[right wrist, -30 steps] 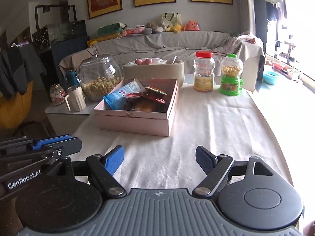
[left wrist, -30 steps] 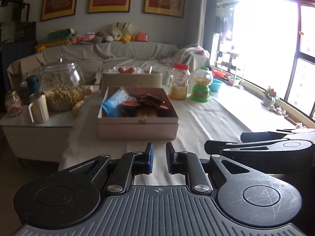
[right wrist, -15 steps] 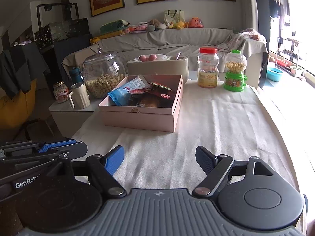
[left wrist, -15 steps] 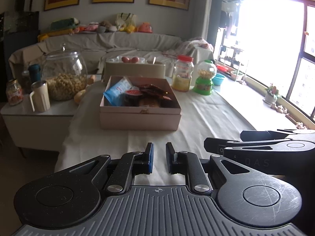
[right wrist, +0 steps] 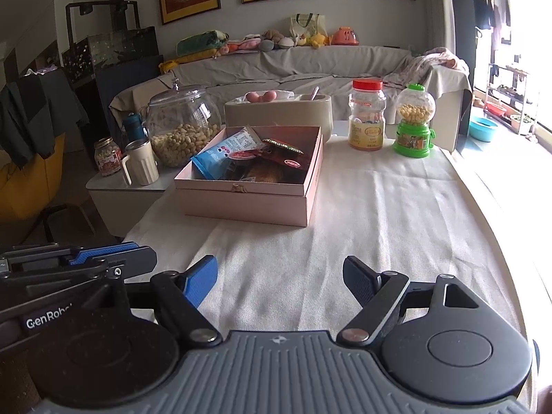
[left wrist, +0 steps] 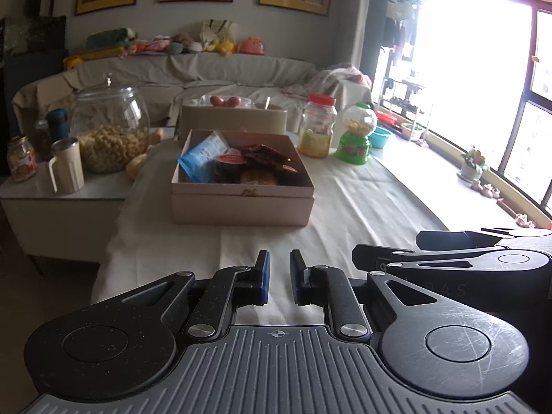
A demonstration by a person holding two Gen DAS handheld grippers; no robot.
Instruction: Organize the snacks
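Observation:
A pink box (left wrist: 241, 207) (right wrist: 248, 203) stands open on the cloth-covered table, holding a blue snack packet (left wrist: 201, 155) (right wrist: 224, 153), dark red packets (left wrist: 269, 157) (right wrist: 283, 148) and other snacks. My left gripper (left wrist: 278, 276) hovers above the near table edge, well short of the box, its jaws nearly closed with a narrow gap and nothing between them. My right gripper (right wrist: 280, 279) is open and empty, beside the left one, also short of the box.
Behind the box stand a beige container (right wrist: 279, 112) with eggs, a red-lidded jar (right wrist: 366, 117) and a green candy dispenser (right wrist: 414, 124). A side table on the left holds a glass jar of nuts (right wrist: 181, 127), a mug (right wrist: 141, 162) and a small jar (right wrist: 107, 157).
Both grippers have drawn back and risen slightly from the box. Jaw openings are unchanged.

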